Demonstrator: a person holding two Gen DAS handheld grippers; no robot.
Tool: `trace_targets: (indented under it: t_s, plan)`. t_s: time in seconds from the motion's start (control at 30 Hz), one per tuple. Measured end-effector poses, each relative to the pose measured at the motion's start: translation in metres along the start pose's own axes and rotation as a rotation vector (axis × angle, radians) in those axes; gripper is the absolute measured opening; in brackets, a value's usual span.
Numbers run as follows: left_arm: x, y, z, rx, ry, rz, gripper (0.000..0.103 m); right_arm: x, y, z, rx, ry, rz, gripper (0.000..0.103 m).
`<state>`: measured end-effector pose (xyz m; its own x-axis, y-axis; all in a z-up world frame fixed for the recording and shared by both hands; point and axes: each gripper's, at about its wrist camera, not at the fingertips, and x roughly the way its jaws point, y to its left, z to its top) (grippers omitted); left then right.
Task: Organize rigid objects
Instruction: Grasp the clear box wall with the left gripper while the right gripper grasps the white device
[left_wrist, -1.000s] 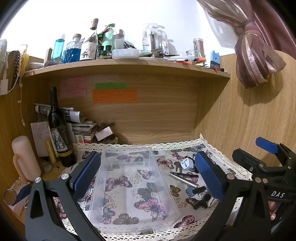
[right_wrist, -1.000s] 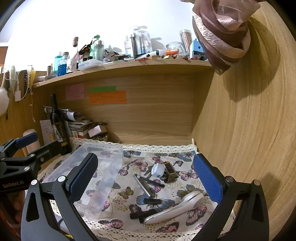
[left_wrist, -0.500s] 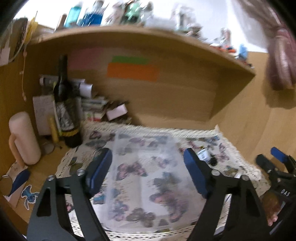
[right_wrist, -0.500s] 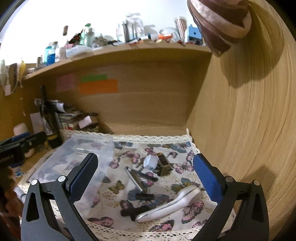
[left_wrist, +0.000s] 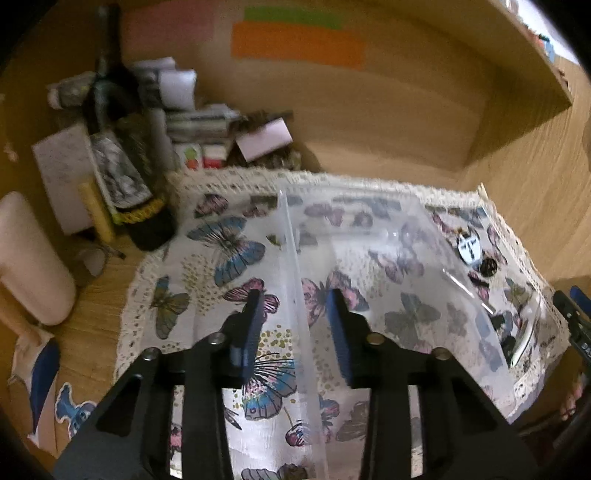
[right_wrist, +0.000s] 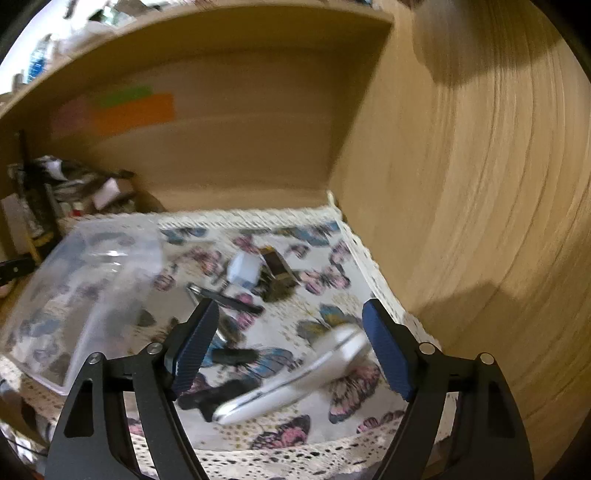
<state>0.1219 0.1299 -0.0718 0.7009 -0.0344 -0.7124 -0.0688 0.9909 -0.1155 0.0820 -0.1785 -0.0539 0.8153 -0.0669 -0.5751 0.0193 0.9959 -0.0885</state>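
Observation:
A clear plastic box (left_wrist: 406, 266) lies on the butterfly-print cloth (left_wrist: 207, 266). My left gripper (left_wrist: 295, 317) straddles the box's left wall; its jaws are closing, with a gap still on both sides of the wall. In the right wrist view the box (right_wrist: 85, 280) is at the left. Beside it lie a white curved handle (right_wrist: 295, 380), black pieces (right_wrist: 232, 356), a metal pen (right_wrist: 221, 299), a white cube (right_wrist: 242, 271) and a dark block (right_wrist: 277, 273). My right gripper (right_wrist: 291, 332) hovers over the white handle; its jaws are closing but wide apart, touching nothing.
A dark wine bottle (left_wrist: 122, 158), stacked papers (left_wrist: 199, 122) and a pale pink cylinder (left_wrist: 29, 266) crowd the left side. The wooden side wall (right_wrist: 480, 221) stands close on the right, the back panel (right_wrist: 240, 147) behind. The cloth's lace edge (right_wrist: 295, 454) is near me.
My left gripper dropped and swung left, and its jaws narrowed from spanning the whole box to straddling its left wall. The right gripper dipped toward the white handle with its jaws narrowing slightly.

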Motion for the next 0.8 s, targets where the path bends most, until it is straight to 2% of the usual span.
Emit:
trace_targets:
  t_s: [0.07, 0.27, 0.47, 0.6, 0.63, 0.7, 0.8]
  plan:
    - [0.009, 0.002, 0.002, 0.004, 0.039, -0.021, 0.024, 0.007, -0.005, -0.003, 0.023, 0.037, -0.025, 0.077]
    - [0.025, -0.008, -0.004, 0.079, 0.089, -0.022, 0.013, 0.029, -0.023, -0.014, 0.124, 0.168, -0.066, 0.077]
    - [0.028, -0.01, -0.008, 0.104, 0.084, -0.024, 0.012, 0.052, -0.031, -0.021, 0.2, 0.282, -0.07, 0.066]
    - [0.029, -0.01, -0.008, 0.111, 0.079, -0.033, 0.013, 0.069, -0.027, -0.026, 0.221, 0.347, -0.051, 0.053]
    - [0.029, -0.009, -0.008, 0.114, 0.077, -0.036, 0.013, 0.073, -0.025, -0.026, 0.208, 0.356, -0.059, 0.05]
    - [0.029, -0.009, -0.009, 0.113, 0.076, -0.04, 0.013, 0.08, -0.023, -0.026, 0.191, 0.366, -0.066, 0.038]
    - [0.029, -0.008, -0.009, 0.109, 0.073, -0.044, 0.013, 0.083, -0.018, -0.024, 0.164, 0.353, -0.076, 0.036]
